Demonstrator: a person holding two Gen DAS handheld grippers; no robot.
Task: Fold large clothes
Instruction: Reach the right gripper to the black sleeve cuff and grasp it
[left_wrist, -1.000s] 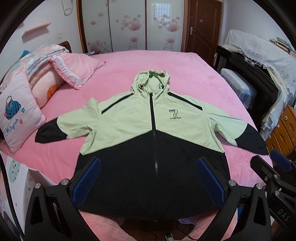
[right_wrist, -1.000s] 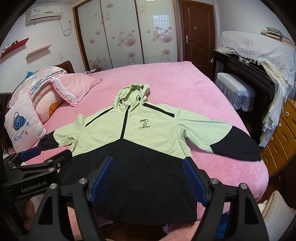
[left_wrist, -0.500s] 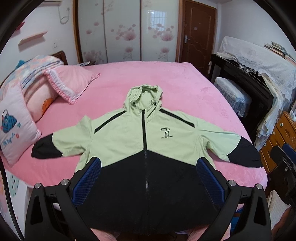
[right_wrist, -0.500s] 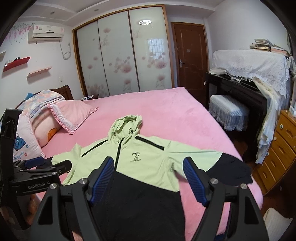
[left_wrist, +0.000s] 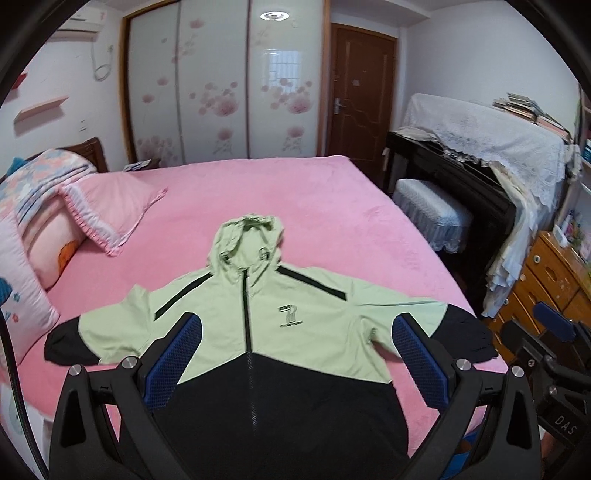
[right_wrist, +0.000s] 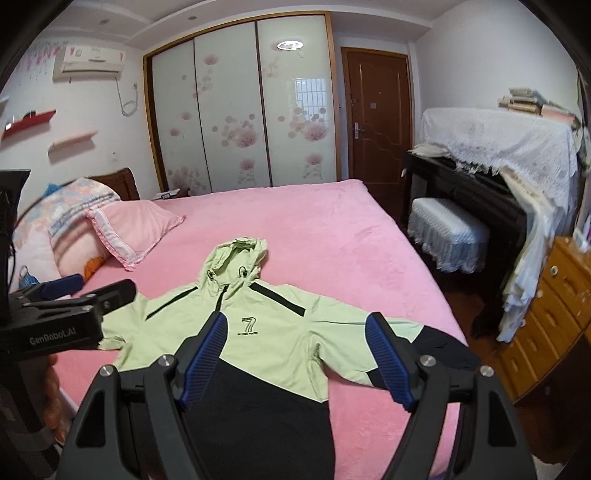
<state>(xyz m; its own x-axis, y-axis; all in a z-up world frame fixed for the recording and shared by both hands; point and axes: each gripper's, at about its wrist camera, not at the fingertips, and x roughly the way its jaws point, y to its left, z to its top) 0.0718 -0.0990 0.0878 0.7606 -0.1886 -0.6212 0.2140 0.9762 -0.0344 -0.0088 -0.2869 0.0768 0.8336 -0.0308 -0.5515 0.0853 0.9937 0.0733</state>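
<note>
A jacket (left_wrist: 258, 332) lies flat, front up and zipped, on a pink bed (left_wrist: 332, 206), near the bed's foot edge. In the left wrist view the left gripper (left_wrist: 295, 354) is held above the hem end with its jaws spread wide and nothing between them; the black lower body of the jacket fills the gap, and the zip runs up almost midway between the two blue pads (left_wrist: 173, 362). The right gripper (right_wrist: 295, 354) is likewise wide open and empty, hanging over the jacket's lower right half, with the chest logo showing between its fingers. The jacket's long axis runs from hem at 6 o'clock to hood at 12 o'clock in both views, the hood (left_wrist: 247, 243) pointing toward the wardrobe (left_wrist: 221, 85) at the far wall. Its sleeves stretch out to 9 and 3 o'clock, each ending in a black cuff section; the right sleeve (right_wrist: 436, 347) reaches close to the bed's side edge. Pillows (left_wrist: 107, 206) are stacked at about 10 o'clock, well apart from the jacket. In the right wrist view the left gripper shows at 9 o'clock, over the left sleeve.
</note>
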